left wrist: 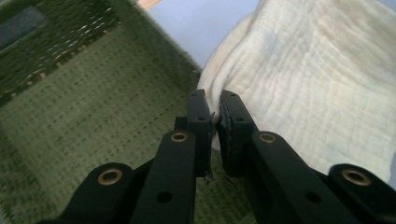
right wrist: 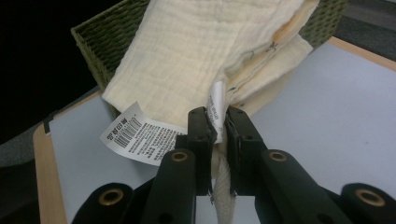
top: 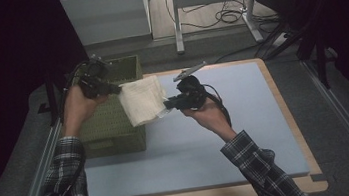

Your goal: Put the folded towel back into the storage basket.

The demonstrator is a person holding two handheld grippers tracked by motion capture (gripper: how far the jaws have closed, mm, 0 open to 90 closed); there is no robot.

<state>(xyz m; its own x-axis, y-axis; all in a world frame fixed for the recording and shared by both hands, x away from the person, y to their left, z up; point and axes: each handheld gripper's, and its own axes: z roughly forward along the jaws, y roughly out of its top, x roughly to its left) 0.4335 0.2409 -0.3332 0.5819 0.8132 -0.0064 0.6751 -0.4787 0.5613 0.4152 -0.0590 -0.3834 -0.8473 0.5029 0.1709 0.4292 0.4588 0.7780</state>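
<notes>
Cloth (top: 141, 101) (cream, tagged) clenched by left gripper (top: 117, 89) and right gripper (top: 167, 104) over green basket (top: 116, 130).

- We count one cream cloth (top: 141, 101), held up between both tools.
- We see two grippers: the left gripper (top: 117, 89) and the right gripper (top: 167, 104).
- We count one green woven basket (top: 108, 129).
- We see two white labels (right wrist: 140, 133) on the cloth.
</notes>
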